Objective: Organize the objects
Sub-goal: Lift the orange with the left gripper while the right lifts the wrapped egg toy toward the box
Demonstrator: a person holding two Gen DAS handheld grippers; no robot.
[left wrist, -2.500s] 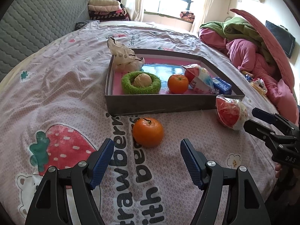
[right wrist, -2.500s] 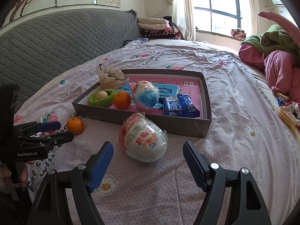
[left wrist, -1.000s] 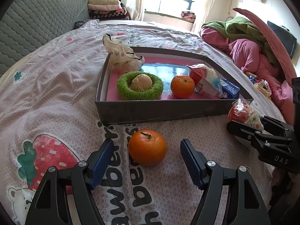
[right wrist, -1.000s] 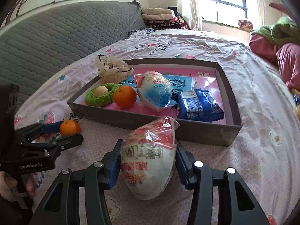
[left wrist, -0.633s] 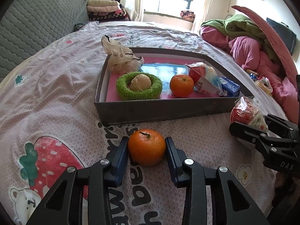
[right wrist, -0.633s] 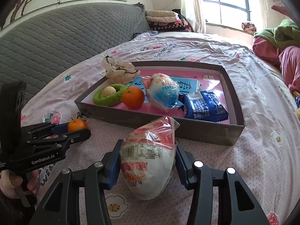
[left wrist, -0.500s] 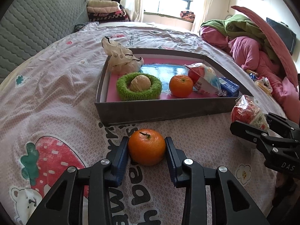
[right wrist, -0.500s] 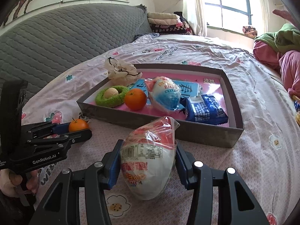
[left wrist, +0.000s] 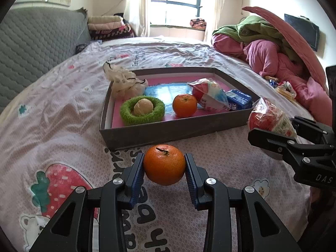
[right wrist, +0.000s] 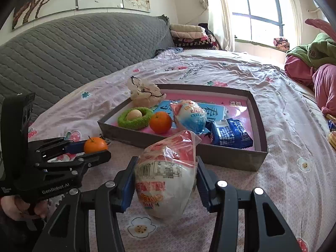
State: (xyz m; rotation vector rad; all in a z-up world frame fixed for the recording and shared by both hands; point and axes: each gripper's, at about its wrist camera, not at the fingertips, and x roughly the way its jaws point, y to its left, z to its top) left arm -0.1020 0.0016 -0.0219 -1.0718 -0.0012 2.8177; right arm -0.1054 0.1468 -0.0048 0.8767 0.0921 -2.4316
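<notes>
My left gripper [left wrist: 164,166] is shut on an orange [left wrist: 164,164], held just above the bedsheet in front of the grey tray [left wrist: 174,128]. In the right wrist view that orange [right wrist: 95,145] shows at the left between the left gripper's [right wrist: 98,149] fingers. My right gripper [right wrist: 166,175] is shut on a red and white egg-shaped wrapped snack [right wrist: 168,174], lifted near the tray's [right wrist: 231,157] front wall. The same snack [left wrist: 271,120] appears at the right of the left wrist view. Inside the tray lie a green knitted nest [left wrist: 142,110], a second orange [left wrist: 184,105], a blue wrapped egg [right wrist: 191,115] and a blue packet [right wrist: 231,134].
A white crumpled bag [left wrist: 124,82] sits on the tray's far left corner. The grey quilted headboard [right wrist: 79,46] rises at the left. Pink and green bedding [left wrist: 273,46] is piled at the right. A hand [right wrist: 19,208] holds the left gripper's handle.
The left gripper closed on the orange and lifted it slightly off the sheet. The right gripper, still holding the wrapped snack, rose a little toward the tray.
</notes>
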